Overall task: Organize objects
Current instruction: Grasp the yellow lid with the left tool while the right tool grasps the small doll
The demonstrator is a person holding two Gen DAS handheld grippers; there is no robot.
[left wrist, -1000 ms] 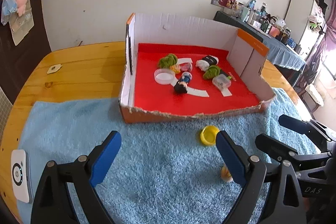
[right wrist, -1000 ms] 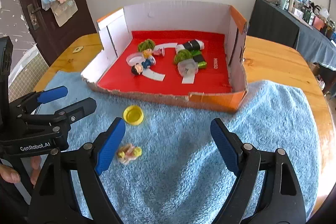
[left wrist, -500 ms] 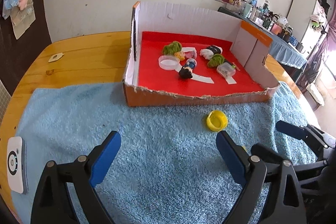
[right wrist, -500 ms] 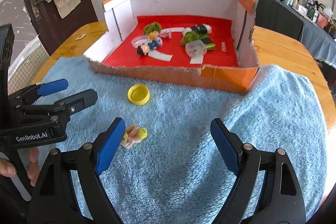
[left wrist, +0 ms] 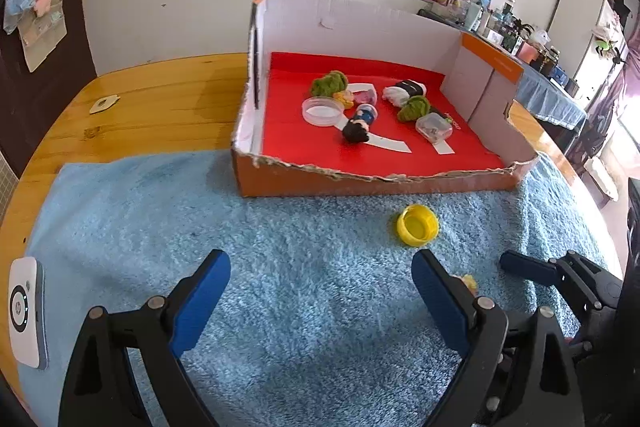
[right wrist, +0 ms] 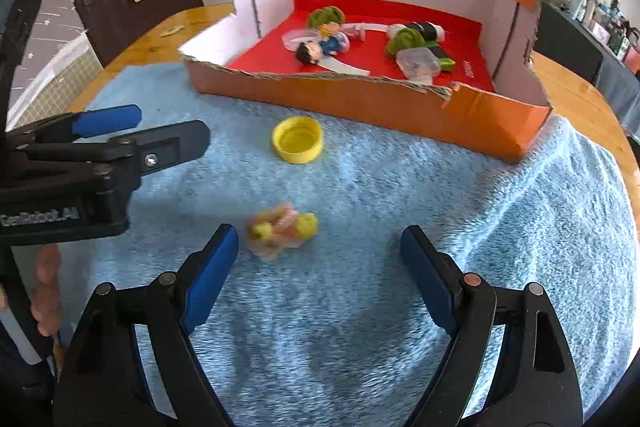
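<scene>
Blue-padded right gripper (right wrist: 316, 247) & left gripper (left wrist: 320, 287) both wide apart, empty, small figurine (right wrist: 282, 229) btwn right's tips

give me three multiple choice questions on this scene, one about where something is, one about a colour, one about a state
1. Where does the yellow cap lie?
A. inside the cardboard box
B. on the blue towel in front of the box
C. on the bare wooden table

2. What colour is the floor of the cardboard box?
A. red
B. green
C. black

3. How does the right gripper stand?
A. shut on the small toy
B. shut on nothing
C. open, with nothing gripped

Answers:
1. B, the cap sits on the blue towel, short of the box's front wall.
2. A, the lining under the toys is red.
3. C, its blue pads stand wide apart and the small toy lies untouched ahead of them.
</scene>
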